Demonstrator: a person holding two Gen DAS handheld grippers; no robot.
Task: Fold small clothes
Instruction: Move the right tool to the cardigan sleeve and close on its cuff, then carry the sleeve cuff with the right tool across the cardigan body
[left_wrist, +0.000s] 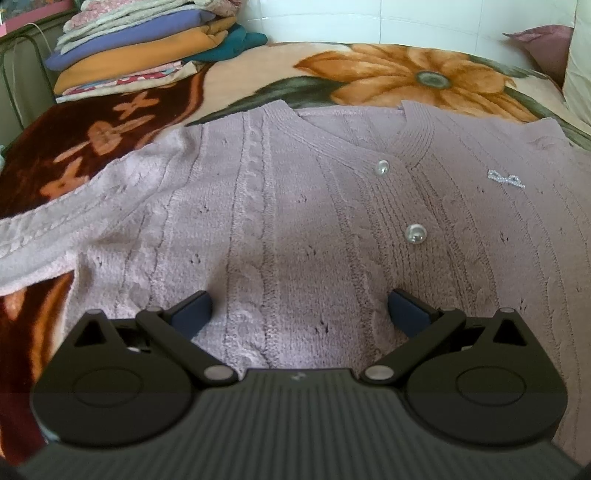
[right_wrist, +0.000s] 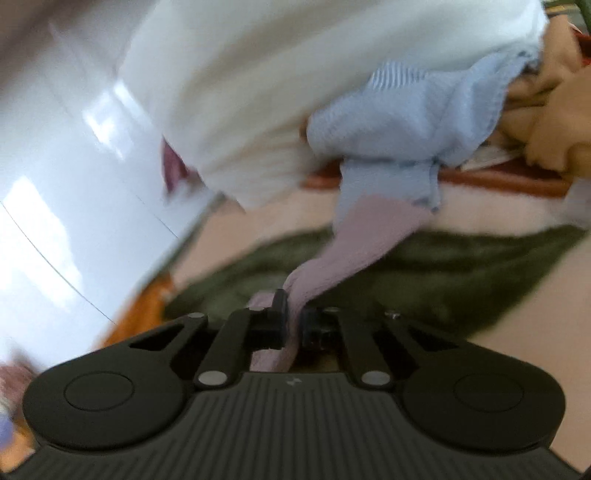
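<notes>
From the left wrist, a pale lilac cable-knit cardigan lies spread flat, front up, on a flower-patterned blanket covering the bed; two pearly buttons run down its placket and a small beaded bow sits to the right of them. One sleeve trails off to the left over the dark brown part of the blanket. The left tool hovers over the lower body of the cardigan with its fingers spread wide — nothing between them. A stack of folded clothes stands at the far left corner.

From the right wrist, the picture is blurred; the right tool is closed on a strip of lilac knit, which stretches up and away from it. Beyond it lie a light blue cloth and a white fabric mass — the blanket's green leaf pattern shows underneath.
</notes>
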